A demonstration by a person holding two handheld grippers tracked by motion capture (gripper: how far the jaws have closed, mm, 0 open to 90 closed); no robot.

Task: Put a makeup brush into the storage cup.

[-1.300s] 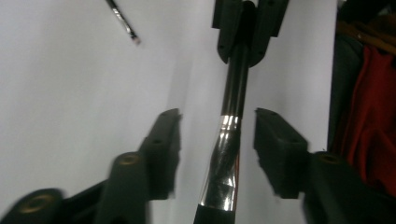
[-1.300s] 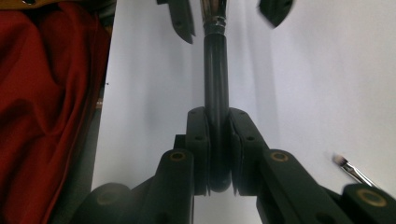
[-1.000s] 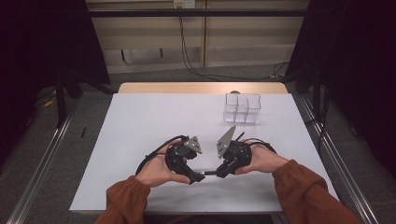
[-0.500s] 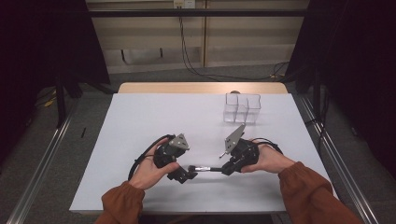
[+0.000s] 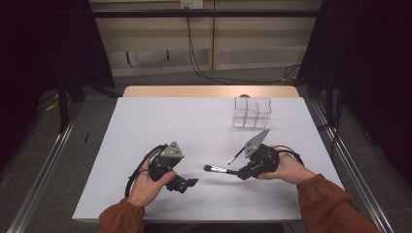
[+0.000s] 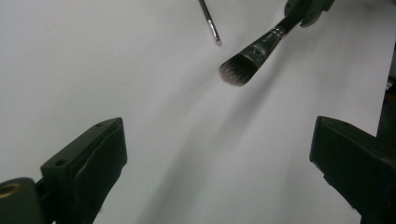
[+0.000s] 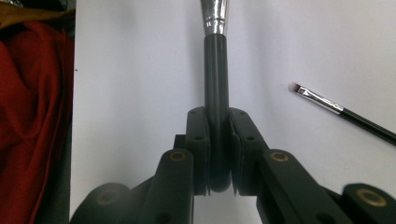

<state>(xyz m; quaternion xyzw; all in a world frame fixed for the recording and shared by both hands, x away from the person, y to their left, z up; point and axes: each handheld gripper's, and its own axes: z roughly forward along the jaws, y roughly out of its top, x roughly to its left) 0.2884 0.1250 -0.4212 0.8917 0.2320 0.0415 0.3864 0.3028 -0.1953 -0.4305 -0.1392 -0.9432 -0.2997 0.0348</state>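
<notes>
From the high view, the left claw (image 5: pixel 190 183) sits low over the near part of the white tabletop (image 5: pixel 145 116), released, its jaws having just been opening with nothing between them, and the person's left hand (image 5: pixel 145 182) wraps its body from below. The right claw (image 5: pixel 241 174) lies to its right, pointing toward it, clenched on the dark handle of a makeup brush (image 5: pixel 216 169) whose bristle end reaches into the bare space between the two claws, apart from the left one. Just behind the right claw a thin brush (image 5: pixel 236 156) lies on the tabletop, and farther back, near the far right edge, stands a clear divided organizer (image 5: pixel 251 112). In the left gripper view, the two black jaws stand far apart at the lower corners with only white surface between them; the makeup brush (image 6: pixel 252 55) comes in from the upper right, its grey-tipped bristle head hanging above the tabletop, held at its far end by the right claw (image 6: pixel 306 9), and the tip of the thin brush (image 6: pixel 210 22) shows at the top. In the right gripper view, the right claw (image 7: pixel 218 128) presses its pads against both sides of the black handle of the makeup brush (image 7: pixel 216 70), which runs straight up to a silver ferrule; the thin brush (image 7: pixel 341 113) lies flat to the right, and a red sleeve (image 7: pixel 32 126) shows at the left edge.
</notes>
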